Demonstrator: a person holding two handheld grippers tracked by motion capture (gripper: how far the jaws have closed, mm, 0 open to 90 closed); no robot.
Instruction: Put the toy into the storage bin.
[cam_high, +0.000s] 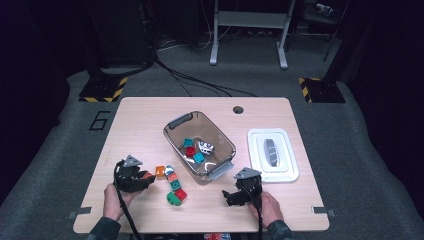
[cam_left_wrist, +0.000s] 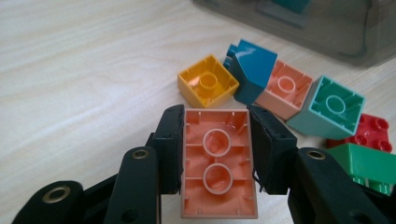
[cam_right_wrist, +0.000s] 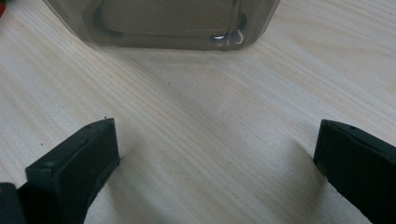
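Left hand-held gripper (cam_left_wrist: 215, 154) clamping salmon brick (cam_left_wrist: 218, 163), underside up, lengthwise between jaws

bin (cam_high: 220, 131): mid-surface (cam_high: 140, 120), bricks inside
lid (cam_high: 272, 155): right of bin
loose bricks (cam_high: 172, 184): before bin, at its left
held brick (cam_left_wrist: 217, 161): between left gripper (cam_high: 145, 178) jaws, left of loose bricks

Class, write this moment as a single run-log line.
left gripper: shut on salmon brick | right gripper: open, nothing between | bin: on table, some bricks inside
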